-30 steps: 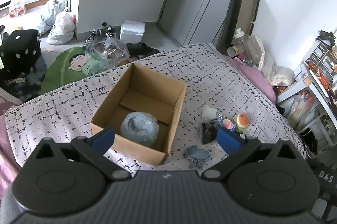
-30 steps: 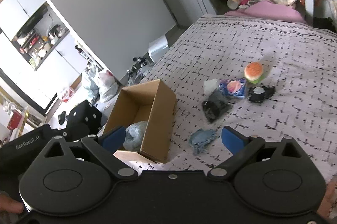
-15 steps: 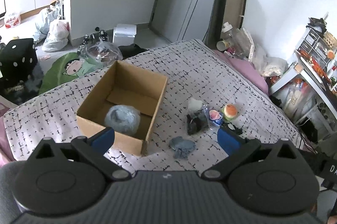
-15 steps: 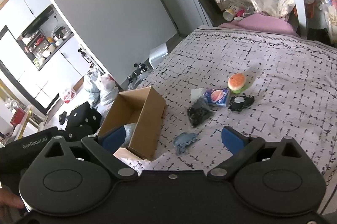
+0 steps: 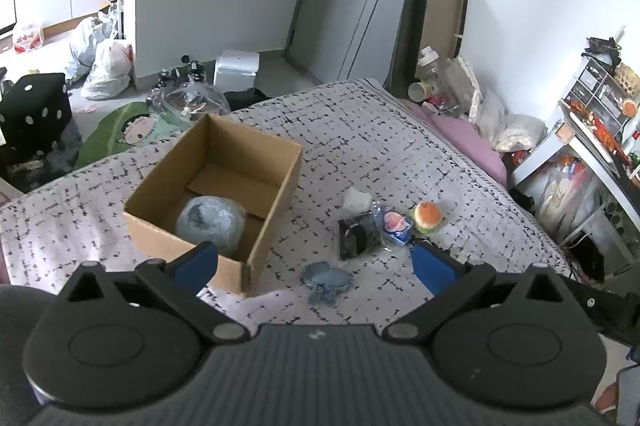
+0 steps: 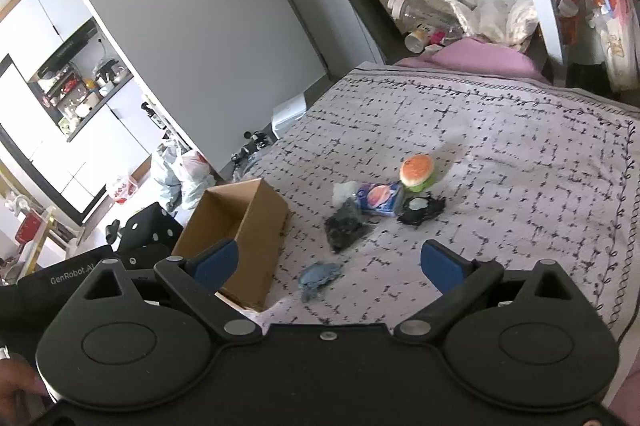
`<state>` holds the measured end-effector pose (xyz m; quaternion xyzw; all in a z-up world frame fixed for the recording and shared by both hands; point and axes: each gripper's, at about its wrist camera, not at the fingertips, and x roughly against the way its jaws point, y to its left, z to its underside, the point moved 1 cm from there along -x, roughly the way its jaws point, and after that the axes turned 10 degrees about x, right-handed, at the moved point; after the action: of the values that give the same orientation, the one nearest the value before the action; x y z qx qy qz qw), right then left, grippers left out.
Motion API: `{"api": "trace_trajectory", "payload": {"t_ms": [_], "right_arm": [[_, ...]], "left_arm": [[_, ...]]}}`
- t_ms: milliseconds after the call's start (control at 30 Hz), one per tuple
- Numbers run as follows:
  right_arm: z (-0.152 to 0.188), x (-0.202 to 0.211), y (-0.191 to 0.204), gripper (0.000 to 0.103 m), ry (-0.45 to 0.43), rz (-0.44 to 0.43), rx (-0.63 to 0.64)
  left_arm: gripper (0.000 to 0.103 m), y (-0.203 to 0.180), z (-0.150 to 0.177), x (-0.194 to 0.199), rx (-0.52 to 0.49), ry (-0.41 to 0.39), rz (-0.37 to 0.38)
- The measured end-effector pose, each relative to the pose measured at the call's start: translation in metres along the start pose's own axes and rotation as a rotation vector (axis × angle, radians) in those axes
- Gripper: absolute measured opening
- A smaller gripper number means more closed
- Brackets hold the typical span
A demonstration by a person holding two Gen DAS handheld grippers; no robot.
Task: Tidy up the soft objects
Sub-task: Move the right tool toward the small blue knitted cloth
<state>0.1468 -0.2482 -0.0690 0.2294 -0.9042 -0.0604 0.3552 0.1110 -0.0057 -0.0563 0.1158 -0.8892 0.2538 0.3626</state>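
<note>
Cardboard box (image 5: 224, 186) sits left of scattered soft toys (image 5: 372, 226); both grippers (image 5: 316, 264) (image 6: 328, 262) spread wide, empty.

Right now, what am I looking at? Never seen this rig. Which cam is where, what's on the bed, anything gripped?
There is no robot arm. A person carries two handheld grippers, each with a fisheye camera looking forward along its two blue-tipped fingers. The black shape filling the bottom of each picture is the gripper's own body.

One view is from the left gripper, the other from the right gripper. Both are open and hold nothing.

Both look down on a bed with a patterned cover. On it stands an open cardboard box with a pale blue bundle inside. Loose on the cover beside the box lie a small blue piece, a dark bagged item, a blue packet, a burger-shaped toy and a black piece.
</note>
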Motion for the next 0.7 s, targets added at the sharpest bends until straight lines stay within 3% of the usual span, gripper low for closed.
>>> {"api": "trace_trajectory", "payload": {"t_ms": [267,700], "right_arm": [[-0.01,0.001,-0.005,0.098,-0.035,0.018,0.115],[-0.011,-0.035,-0.029,0.098,0.04,0.032,0.062]], "left_arm": [[0.103,-0.018,0.009,-0.009,-0.04,-0.011,0.028],[0.1,-0.038,0.035,-0.053,-0.084,0.067,-0.005]]}}
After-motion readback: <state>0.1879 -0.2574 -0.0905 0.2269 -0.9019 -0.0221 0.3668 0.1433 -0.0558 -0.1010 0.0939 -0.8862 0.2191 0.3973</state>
